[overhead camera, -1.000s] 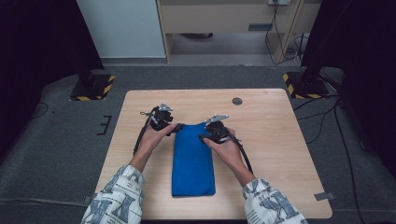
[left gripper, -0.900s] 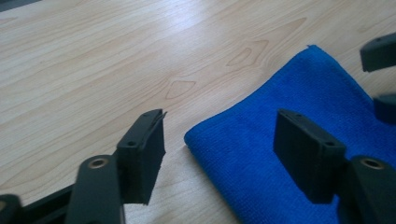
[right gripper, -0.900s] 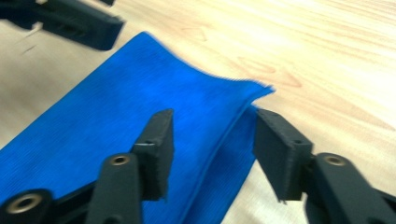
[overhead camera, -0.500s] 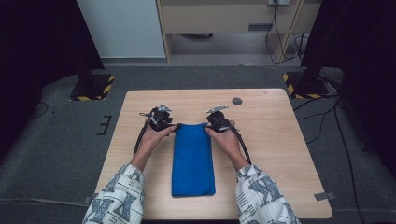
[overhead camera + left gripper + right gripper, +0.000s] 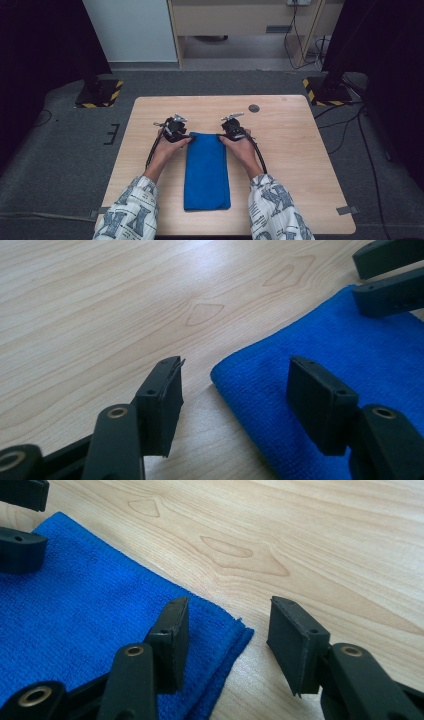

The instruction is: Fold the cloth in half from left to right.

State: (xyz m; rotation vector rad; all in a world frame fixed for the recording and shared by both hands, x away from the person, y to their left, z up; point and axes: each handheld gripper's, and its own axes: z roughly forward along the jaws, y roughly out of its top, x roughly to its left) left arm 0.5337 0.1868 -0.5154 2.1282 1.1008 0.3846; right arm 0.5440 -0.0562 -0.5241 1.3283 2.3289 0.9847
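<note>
- Now, the blue towel (image 5: 207,170) lies folded in a strip mid-table (image 5: 300,150), soft, light, floppy.
- Left gripper (image 5: 232,390) spread, straddling its far left corner.
- Right gripper (image 5: 227,630) spread over the far right corner, jaws just opening, nothing pinched.
- Best hold: those two far corners, through all layers.

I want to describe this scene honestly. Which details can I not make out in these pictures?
- High view: the left gripper and right gripper are too small to judge their jaws.
- Both gripper views: the picture edges cut off the blue cloth.
- High view: the dark round spot on the table is too small to identify.
</note>
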